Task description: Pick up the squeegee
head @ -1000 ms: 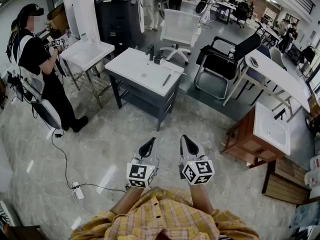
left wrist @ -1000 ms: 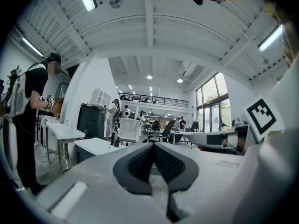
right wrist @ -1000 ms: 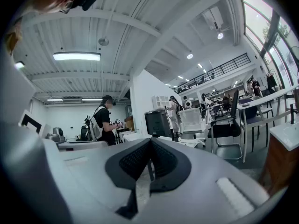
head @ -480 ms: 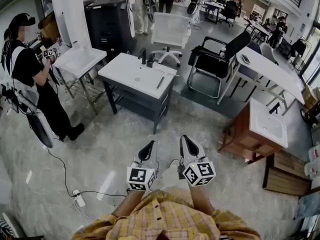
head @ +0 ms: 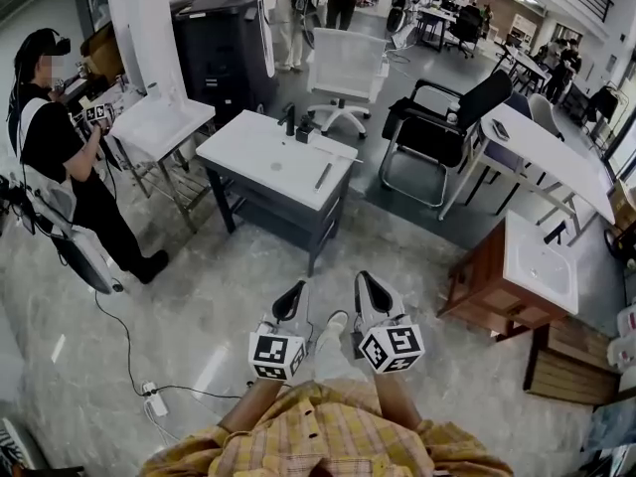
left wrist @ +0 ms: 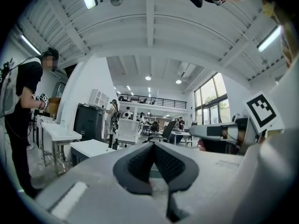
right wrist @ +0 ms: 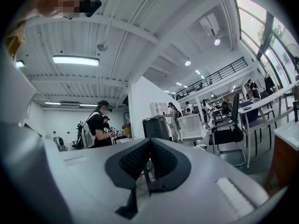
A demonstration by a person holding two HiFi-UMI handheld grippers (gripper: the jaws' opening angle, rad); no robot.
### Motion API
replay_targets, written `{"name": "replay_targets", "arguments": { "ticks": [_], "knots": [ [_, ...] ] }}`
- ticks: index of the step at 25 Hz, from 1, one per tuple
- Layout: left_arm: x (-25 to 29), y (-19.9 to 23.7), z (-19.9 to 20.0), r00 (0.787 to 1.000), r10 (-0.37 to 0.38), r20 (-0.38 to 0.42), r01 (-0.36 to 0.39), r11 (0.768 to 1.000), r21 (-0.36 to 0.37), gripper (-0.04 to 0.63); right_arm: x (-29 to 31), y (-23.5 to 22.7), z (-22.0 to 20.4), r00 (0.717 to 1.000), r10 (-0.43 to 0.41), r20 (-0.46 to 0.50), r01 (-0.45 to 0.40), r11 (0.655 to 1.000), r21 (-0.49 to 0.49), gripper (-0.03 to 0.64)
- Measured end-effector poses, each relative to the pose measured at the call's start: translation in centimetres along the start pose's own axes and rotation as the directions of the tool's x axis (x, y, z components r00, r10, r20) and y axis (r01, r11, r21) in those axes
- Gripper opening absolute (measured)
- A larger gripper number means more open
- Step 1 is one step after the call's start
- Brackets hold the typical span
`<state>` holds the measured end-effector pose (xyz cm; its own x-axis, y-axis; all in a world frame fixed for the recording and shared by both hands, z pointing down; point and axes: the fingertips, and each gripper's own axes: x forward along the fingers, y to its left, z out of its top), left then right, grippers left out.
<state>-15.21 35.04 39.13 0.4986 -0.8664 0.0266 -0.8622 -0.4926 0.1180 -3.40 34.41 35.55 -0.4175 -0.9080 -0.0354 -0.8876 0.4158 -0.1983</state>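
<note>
The squeegee [head: 324, 175], as I read it, is the slim dark bar lying flat on the white worktop [head: 260, 150], towards that top's right-hand edge and on the near side of the faucet [head: 289, 118]. It is too small for me to be sure of its blade or handle end. Its long axis runs roughly away from me, tipped slightly to the right, so close to the line both tools point along.

It lies straight ahead and well apart from the fingers, with open floor [head: 229, 266] between. In the head view it sits between the two tools' lines, so I judge neither hand clearly nearer. The approach comes first, then a turn of the wrist to cross the bar.

The left gripper [head: 294, 294] has its fingers pressed together with nothing between them, and the right gripper [head: 370, 288] is the same, closed and empty.

I can read no brand or lettering anywhere. The marker cubes [head: 276, 355] carry only square patterns.
</note>
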Motion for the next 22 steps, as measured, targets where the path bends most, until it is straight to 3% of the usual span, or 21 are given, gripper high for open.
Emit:
{"name": "replay_targets", "arguments": {
  "ticks": [7,14,22],
  "knots": [
    [7.5,4.2,-1.3,0.999,0.030,-0.040,-0.030,1.000,-0.001,0.000,7.2,-5.1,-1.6,0.999,-0.004,-0.033,0.005,1.000,0.028,0.000],
    [19.9,8.2,-1.9,0.996,0.046,-0.079,-0.046,0.999,0.001,0.000,17.2,-12.5,-1.1,0.998,0.012,-0.057,-0.011,1.000,0.017,0.000],
    [33.4,10.7,0.1,0.991,0.070,-0.116,-0.067,0.997,0.029,0.000,27.4,-21.6,1.4,0.996,0.033,-0.082,-0.031,0.999,0.026,0.000]
  ]
}}
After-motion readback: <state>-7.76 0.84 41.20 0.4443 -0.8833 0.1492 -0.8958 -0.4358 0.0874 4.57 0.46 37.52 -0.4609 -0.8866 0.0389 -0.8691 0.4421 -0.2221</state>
